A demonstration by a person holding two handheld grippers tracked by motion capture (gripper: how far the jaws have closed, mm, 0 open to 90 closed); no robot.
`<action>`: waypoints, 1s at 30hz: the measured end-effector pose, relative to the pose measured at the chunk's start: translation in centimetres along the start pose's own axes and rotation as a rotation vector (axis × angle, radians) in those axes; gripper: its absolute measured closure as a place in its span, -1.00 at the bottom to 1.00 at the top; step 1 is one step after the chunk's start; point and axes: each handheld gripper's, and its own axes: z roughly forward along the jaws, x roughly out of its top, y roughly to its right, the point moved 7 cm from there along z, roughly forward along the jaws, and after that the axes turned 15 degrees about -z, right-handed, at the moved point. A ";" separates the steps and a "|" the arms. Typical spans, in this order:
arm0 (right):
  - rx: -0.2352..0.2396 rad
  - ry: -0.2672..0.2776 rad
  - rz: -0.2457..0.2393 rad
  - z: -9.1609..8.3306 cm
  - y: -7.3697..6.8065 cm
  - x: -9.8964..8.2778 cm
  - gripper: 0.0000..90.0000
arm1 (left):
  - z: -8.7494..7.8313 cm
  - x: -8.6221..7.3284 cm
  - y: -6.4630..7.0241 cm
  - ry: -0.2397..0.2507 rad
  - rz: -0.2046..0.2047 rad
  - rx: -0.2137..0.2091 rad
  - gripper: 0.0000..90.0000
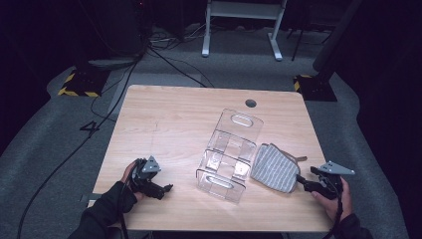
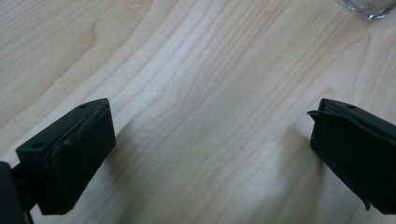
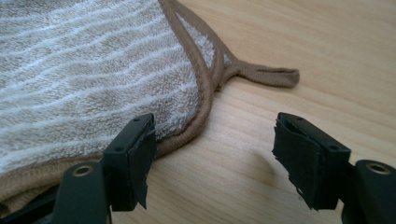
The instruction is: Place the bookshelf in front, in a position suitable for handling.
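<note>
A light wooden table with rounded corners (image 1: 169, 119) stands on a grey carpet floor (image 1: 45, 149). It has a small round cable hole (image 1: 251, 103) near the far edge. Black cables (image 1: 164, 62) lie on the carpet behind the table. Two dark stand bases with yellow-black warning stripes (image 1: 79, 83) sit at the far left and right. A white metal frame (image 1: 244, 25) stands further back. The room around is very dark.

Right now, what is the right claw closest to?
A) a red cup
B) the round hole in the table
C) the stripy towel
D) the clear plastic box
C: the right claw stands open at the brown-trimmed edge of the stripy towel, with one jaw over the towel's edge; the clear plastic box lies on the towel's far side.
</note>
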 end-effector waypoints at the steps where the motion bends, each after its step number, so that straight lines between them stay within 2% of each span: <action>1: 0.008 -0.008 0.013 0.2 0.1 -0.2 -0.33 | 0.0 -0.2 0.5 -0.005 0.020 -0.017 -0.99; 2: 0.012 -0.006 0.020 0.2 0.1 -0.2 -0.33 | 0.0 -0.3 1.1 -0.008 0.034 -0.031 -0.99; 4: 0.013 -0.004 0.024 0.2 0.2 -0.2 -0.33 | 0.1 -0.4 1.9 -0.019 0.043 -0.033 -0.99; 8: 0.011 -0.004 0.018 0.3 0.1 -0.2 -0.33 | 0.2 -0.5 4.0 -0.018 0.074 -0.057 -0.81; 11: 0.006 -0.003 0.018 0.3 0.1 -0.2 -0.34 | 0.1 -0.3 4.8 -0.024 0.108 -0.054 -0.67; 13: 0.008 -0.003 0.016 0.3 0.0 -0.2 -0.34 | 0.1 0.0 5.1 -0.018 0.112 -0.030 -0.58; 15: 0.007 -0.001 0.008 0.3 0.1 -0.1 -0.34 | 0.3 0.1 5.7 -0.021 0.114 -0.047 -0.58; 19: 0.021 0.057 0.011 -0.7 0.2 0.8 -0.28 | 0.3 1.0 7.0 0.011 0.135 -0.061 -0.55; 22: 0.039 0.109 -0.048 -1.8 -0.5 2.7 -0.24 | 0.1 2.0 7.5 0.059 0.110 -0.070 -0.54; 24: 0.057 0.122 -0.089 -2.2 -1.3 3.9 -0.24 | -0.1 2.9 7.9 0.094 0.101 -0.064 -0.54; 26: 0.064 0.118 -0.140 -2.1 -2.4 4.9 -0.24 | -0.3 3.5 8.4 0.127 0.090 -0.060 -0.54; 28: 0.079 0.115 -0.167 -1.7 -3.4 5.3 -0.24 | -0.5 4.0 9.0 0.152 0.079 -0.075 -0.54; 30: 0.093 0.099 -0.188 -1.1 -4.0 5.1 -0.24 | -0.6 4.5 9.3 0.171 0.083 -0.068 -0.54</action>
